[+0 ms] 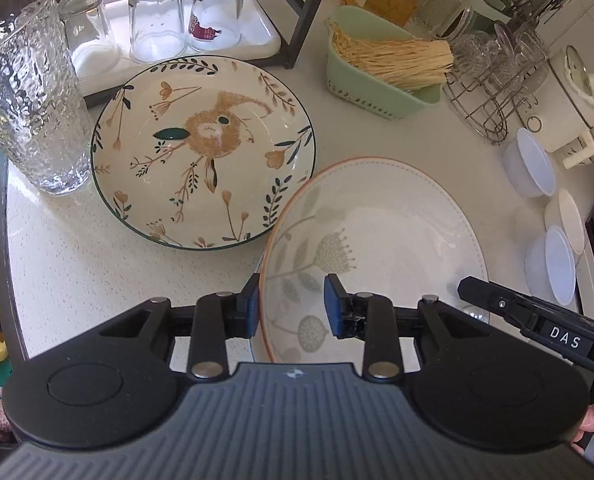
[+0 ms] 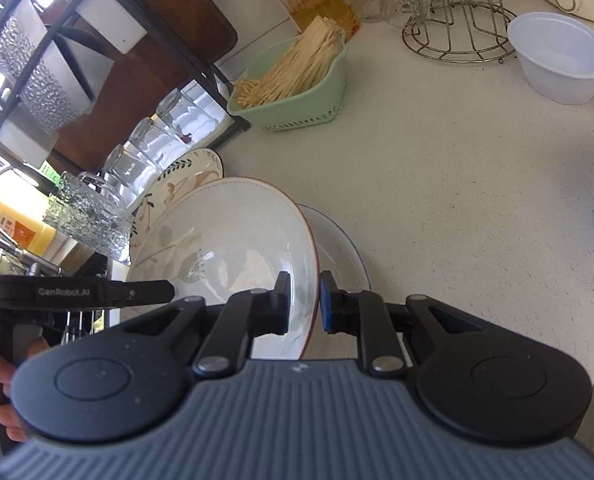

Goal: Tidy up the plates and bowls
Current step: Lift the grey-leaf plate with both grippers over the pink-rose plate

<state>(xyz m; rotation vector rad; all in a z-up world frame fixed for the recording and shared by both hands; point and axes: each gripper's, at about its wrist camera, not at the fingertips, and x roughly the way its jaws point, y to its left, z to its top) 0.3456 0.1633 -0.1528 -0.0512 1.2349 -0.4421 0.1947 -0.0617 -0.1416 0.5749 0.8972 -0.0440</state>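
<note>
A pale floral plate (image 1: 377,224) with an orange rim hangs tilted above the counter, held from both sides. My left gripper (image 1: 293,308) is shut on its near-left rim, one pad outside and one on the inner wall. My right gripper (image 2: 303,304) is shut on the opposite rim of the same plate (image 2: 225,232). Its finger (image 1: 497,300) reaches in from the right in the left wrist view. A rabbit-pattern plate (image 1: 203,152) lies flat on the counter beyond. Under the held plate lies a blue-rimmed plate (image 2: 349,248).
Translucent plastic bowls (image 1: 531,164) stand along the right edge, one of them (image 2: 561,60) near a wire glass rack (image 2: 457,36). A green basket of noodles (image 1: 381,68), upturned glasses on a white tray (image 1: 157,16) and a tall textured glass (image 1: 29,92) ring the plates.
</note>
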